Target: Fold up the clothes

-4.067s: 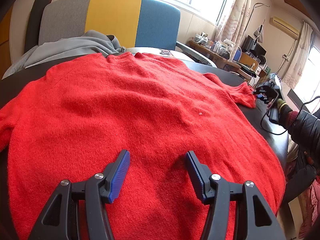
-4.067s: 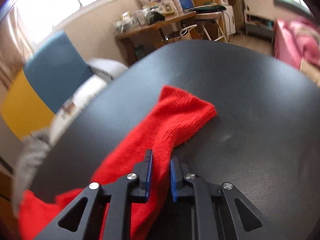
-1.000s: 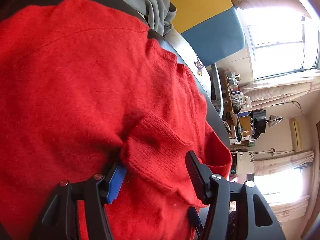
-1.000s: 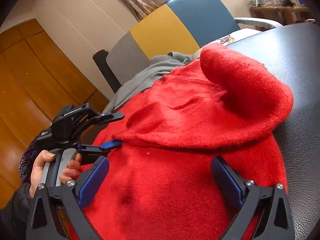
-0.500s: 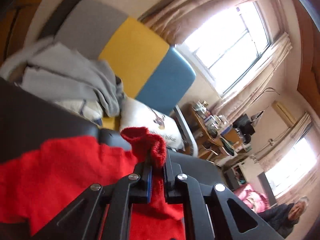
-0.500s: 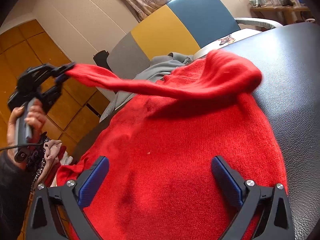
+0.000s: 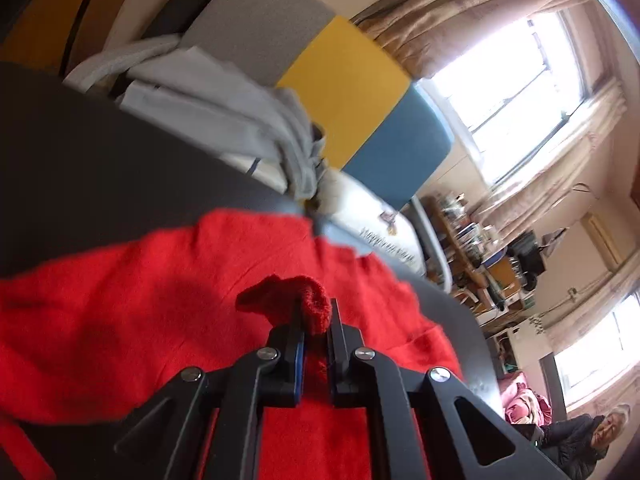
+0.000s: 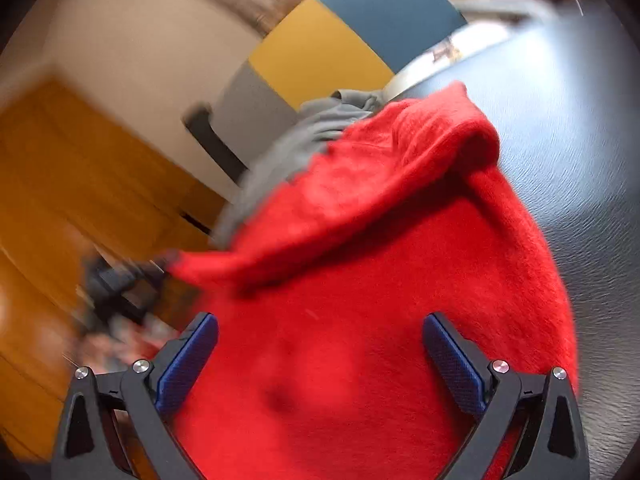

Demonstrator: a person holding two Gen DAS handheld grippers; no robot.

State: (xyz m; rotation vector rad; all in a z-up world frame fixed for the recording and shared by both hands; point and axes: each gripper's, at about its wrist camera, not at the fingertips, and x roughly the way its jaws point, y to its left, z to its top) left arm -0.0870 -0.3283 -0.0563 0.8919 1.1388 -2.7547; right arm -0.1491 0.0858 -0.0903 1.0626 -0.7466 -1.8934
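Observation:
A red knit sweater (image 7: pixel 132 304) lies spread on a dark table (image 7: pixel 80 152). My left gripper (image 7: pixel 316 320) is shut on the sleeve cuff (image 7: pixel 308 300) and holds it above the sweater's body. In the right wrist view the sweater (image 8: pixel 380 320) fills the middle, and its sleeve (image 8: pixel 320 216) runs folded across it toward the left gripper (image 8: pixel 120 280), which is blurred there. My right gripper (image 8: pixel 320 340) is open and empty, hovering over the sweater's lower part.
A grey, yellow and blue chair back (image 7: pixel 340 92) stands behind the table, with a grey garment (image 7: pixel 224 116) draped on it. A cluttered desk (image 7: pixel 480 248) is by the window. A person (image 7: pixel 592 444) sits at the far right. Bare table (image 8: pixel 580 140) lies right of the sweater.
My left gripper, shut on the cuff, has come lower over the sweater, laying the sleeve down across the body. My right gripper stays open and has shifted; its view is blurred.

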